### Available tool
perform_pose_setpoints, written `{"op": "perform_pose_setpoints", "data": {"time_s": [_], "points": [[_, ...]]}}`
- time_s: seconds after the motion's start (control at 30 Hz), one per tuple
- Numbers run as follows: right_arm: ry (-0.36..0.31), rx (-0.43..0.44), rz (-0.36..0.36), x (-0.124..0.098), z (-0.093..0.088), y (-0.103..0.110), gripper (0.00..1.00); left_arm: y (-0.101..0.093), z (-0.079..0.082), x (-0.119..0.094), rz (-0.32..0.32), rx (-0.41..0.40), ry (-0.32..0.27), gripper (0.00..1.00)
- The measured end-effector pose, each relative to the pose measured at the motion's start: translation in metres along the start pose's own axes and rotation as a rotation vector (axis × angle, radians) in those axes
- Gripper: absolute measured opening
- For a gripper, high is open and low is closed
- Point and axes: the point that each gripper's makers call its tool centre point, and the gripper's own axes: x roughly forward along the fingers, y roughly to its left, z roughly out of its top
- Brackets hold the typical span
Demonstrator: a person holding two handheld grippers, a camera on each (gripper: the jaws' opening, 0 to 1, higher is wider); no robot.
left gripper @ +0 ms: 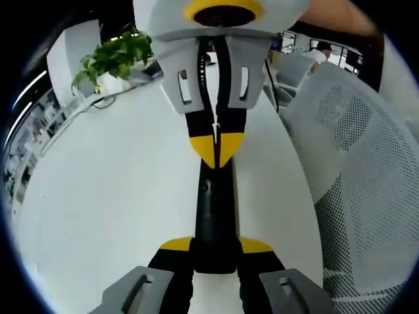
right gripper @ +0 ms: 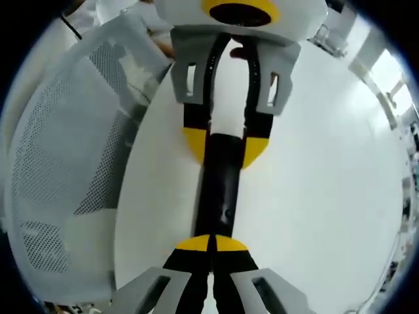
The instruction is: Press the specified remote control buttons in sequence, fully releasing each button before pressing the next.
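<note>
The white surface [left gripper: 98, 196] spreads under everything I hold, with a mesh-backed chair [left gripper: 366, 170] pushed up along its edge at about 3 o'clock in the left gripper view, and a potted plant [left gripper: 114, 59] standing far off at 10 o'clock. The chair [right gripper: 59, 170] sits at 9 o'clock in the right gripper view.

The remote control [left gripper: 215, 216] lies between my two tools, long and black, running from 6 toward 12 in both views. My left tool [left gripper: 215, 252] pinches its near end, one yellow tip on either side of the body. My right tool [left gripper: 215, 147] comes in from 12 o'clock with its tips pressed together, the point just at the remote's upper face. In the right gripper view that tool [right gripper: 211, 245] is at 6 o'clock over the remote [right gripper: 221, 190], the left tool [right gripper: 226, 147] gripping the far end.

I judge the remote stiff, light and rather slick-skinned, so it would slide under a press; holding it by the narrow sides, clear of the buttons, seems the sound place.
</note>
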Motion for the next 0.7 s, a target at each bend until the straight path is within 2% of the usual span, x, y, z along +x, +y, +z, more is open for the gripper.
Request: {"op": "perform_pose_setpoints", "data": {"time_s": [0.7], "points": [[-0.018, 0.018, -0.016, -0.0049, 0.0013, -0.0048, 0.0, 0.0001, -0.0003, 0.0, 0.0, 0.0, 0.0, 0.25]]}}
